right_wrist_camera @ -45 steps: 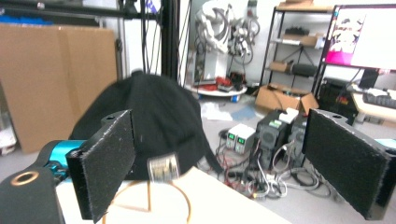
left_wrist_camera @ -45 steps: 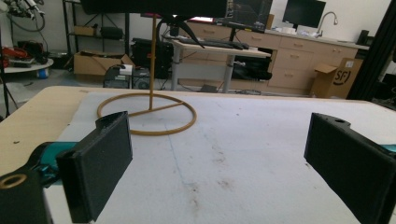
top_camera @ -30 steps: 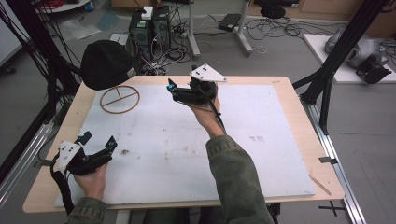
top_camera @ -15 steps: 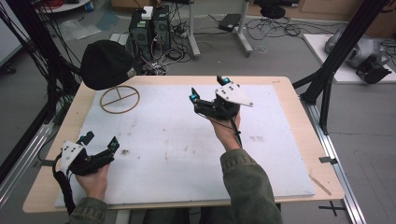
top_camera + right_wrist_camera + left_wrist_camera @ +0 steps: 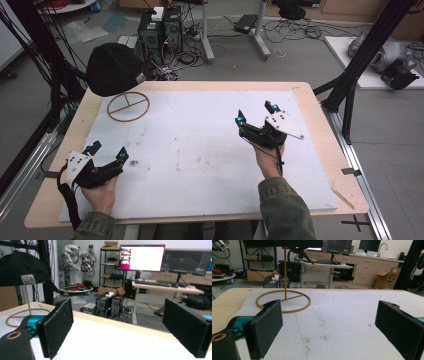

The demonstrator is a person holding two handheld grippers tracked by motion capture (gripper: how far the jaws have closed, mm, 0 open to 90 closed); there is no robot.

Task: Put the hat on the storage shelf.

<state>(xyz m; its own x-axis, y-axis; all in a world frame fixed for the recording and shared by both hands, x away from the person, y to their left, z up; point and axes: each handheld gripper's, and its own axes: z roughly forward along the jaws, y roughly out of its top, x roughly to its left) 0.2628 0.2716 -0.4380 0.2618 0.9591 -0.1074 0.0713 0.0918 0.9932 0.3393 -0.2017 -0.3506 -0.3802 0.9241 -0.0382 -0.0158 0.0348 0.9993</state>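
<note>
A: Where is the black cap sitting?

B: On top of a thin wooden hat stand at the far left corner of the desk, its ring base lying on the white mat. The cap overhangs that base toward the desk's edge.

A: And the tools?

B: Both released, jaws wide apart, nothing between them. The right tool hangs above the mat right of centre, well apart from the cap. The left tool rests near the front left edge, facing the stand's ring.

A: So what could go wrong?

B: I judge the stand to be the weak point. It is a single slim post on a light ring, top-heavy under the cap. A tool coming in low could knock the post and tip the whole thing toward the desk's edge.

A: Anything else?

B: The cap is soft fabric. A pinch on the crown alone may slip, or drag the stand along with it.
</note>
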